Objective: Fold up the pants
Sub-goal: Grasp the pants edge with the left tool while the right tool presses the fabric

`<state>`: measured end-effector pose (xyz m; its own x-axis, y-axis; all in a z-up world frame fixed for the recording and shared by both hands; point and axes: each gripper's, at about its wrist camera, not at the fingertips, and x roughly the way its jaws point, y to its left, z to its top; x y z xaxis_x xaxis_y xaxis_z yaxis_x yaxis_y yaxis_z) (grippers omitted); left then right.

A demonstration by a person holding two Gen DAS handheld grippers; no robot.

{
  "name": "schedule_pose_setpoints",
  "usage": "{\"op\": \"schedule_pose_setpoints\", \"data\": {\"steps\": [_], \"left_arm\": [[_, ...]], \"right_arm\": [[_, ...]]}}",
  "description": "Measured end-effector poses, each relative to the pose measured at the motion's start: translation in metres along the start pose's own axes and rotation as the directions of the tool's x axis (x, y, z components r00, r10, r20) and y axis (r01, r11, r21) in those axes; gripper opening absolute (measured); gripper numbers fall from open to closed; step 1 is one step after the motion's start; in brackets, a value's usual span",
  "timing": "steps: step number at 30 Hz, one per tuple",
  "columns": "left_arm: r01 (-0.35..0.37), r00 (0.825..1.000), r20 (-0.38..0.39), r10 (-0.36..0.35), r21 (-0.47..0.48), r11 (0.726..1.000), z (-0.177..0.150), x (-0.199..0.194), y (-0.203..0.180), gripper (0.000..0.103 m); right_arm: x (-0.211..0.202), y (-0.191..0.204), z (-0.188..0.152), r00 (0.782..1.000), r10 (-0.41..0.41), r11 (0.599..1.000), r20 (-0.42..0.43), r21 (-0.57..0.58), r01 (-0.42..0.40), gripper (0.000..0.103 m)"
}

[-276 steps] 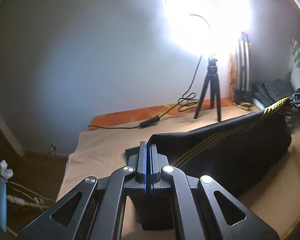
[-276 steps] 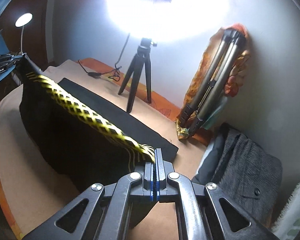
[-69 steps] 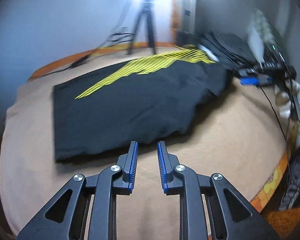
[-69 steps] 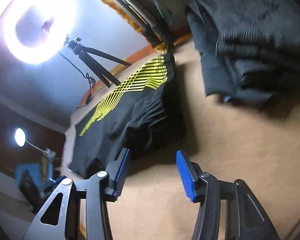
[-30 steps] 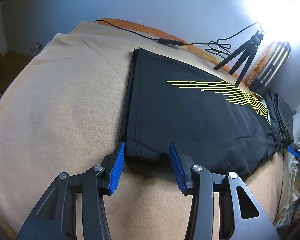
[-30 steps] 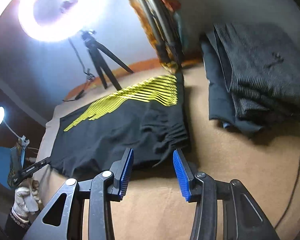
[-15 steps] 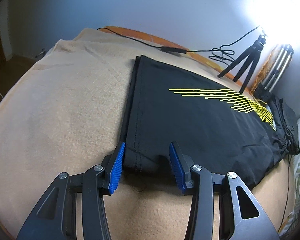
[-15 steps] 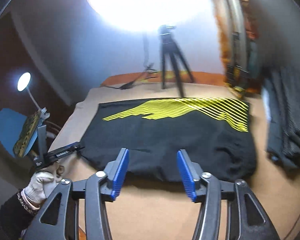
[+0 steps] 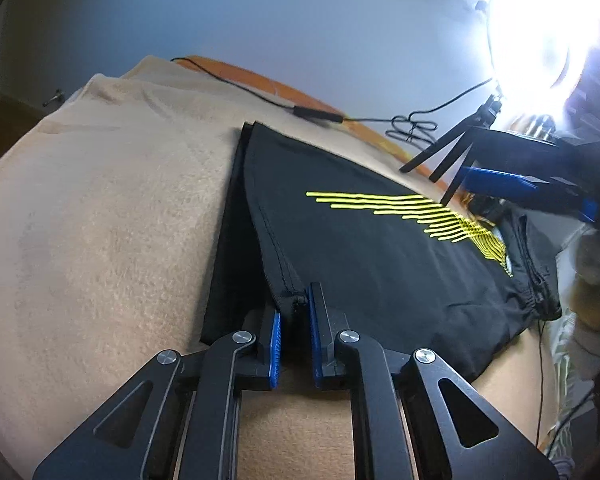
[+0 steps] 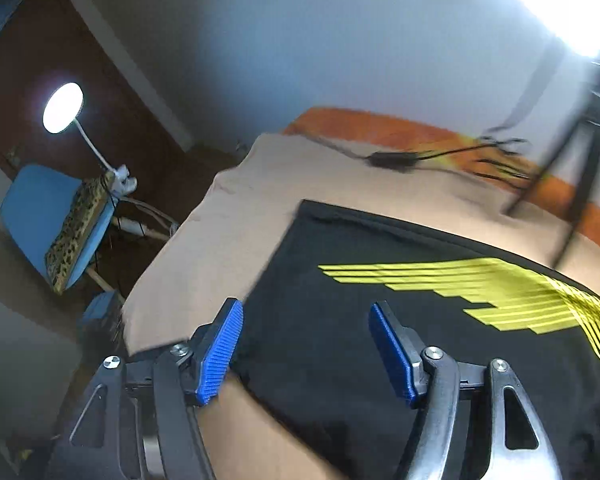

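Note:
Black pants (image 9: 360,248) with yellow stripes (image 9: 420,216) lie folded lengthwise on a beige blanket (image 9: 100,220). My left gripper (image 9: 294,312) is shut on the near corner of the top layer's leg hem and lifts it off the lower layer (image 9: 232,264). My right gripper (image 10: 306,332) is open and hovers over the pants (image 10: 380,280) near the leg end; it also shows in the left wrist view (image 9: 500,184) above the striped part.
A ring light (image 9: 548,28) on a small tripod (image 9: 452,148) stands at the back, with a black cable (image 9: 316,114) along the orange edge. A blue chair (image 10: 48,216) and a lamp (image 10: 62,108) stand off the left side.
My left gripper has closed on the hem corner and raised it. My right gripper has swung left from the waist side toward the leg end, still open.

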<state>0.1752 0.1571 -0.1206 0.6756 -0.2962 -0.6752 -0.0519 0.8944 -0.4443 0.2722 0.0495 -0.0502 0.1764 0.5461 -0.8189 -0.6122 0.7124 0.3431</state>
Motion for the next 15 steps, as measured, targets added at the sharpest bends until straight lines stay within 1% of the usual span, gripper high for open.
{"op": "schedule_pose_setpoints", "data": {"steps": [1, 3, 5, 6, 9, 12, 15], "left_arm": [[-0.012, 1.000, 0.005, 0.011, 0.011, 1.000, 0.000, -0.001, 0.000, 0.010], [-0.057, 0.998, 0.005, 0.056, 0.045, 0.997, 0.001, -0.001, 0.000, 0.010], [-0.074, 0.997, 0.003, 0.074, 0.050, 0.996, 0.001, -0.002, 0.001, 0.011], [-0.072, 0.997, 0.007, 0.072, 0.056, 0.996, 0.000, -0.002, 0.001, 0.011], [-0.063, 0.998, 0.014, 0.062, 0.070, 0.996, -0.001, -0.004, -0.001, 0.012], [-0.056, 0.998, 0.011, 0.056, 0.037, 0.998, 0.000, -0.006, 0.003, 0.014], [-0.060, 0.998, 0.019, 0.059, 0.016, 0.998, 0.000, -0.010, 0.010, 0.017]], "right_arm": [[0.018, 0.008, 0.009, 1.000, 0.002, 1.000, -0.030, -0.012, -0.003, 0.066], [0.041, 0.015, 0.019, 0.998, -0.002, 1.000, -0.065, -0.011, 0.001, 0.066], [0.066, 0.021, 0.028, 0.995, -0.007, 1.000, -0.099, -0.008, 0.006, 0.066], [0.077, 0.024, 0.031, 0.994, -0.021, 1.000, -0.110, -0.011, 0.020, 0.066], [0.106, 0.034, 0.038, 0.985, -0.089, 0.996, -0.145, -0.038, 0.084, 0.066], [0.131, 0.043, 0.044, 0.970, -0.164, 0.986, -0.181, -0.071, 0.154, 0.065], [0.149, 0.048, 0.045, 0.952, -0.216, 0.975, -0.216, -0.099, 0.199, 0.064]]}}
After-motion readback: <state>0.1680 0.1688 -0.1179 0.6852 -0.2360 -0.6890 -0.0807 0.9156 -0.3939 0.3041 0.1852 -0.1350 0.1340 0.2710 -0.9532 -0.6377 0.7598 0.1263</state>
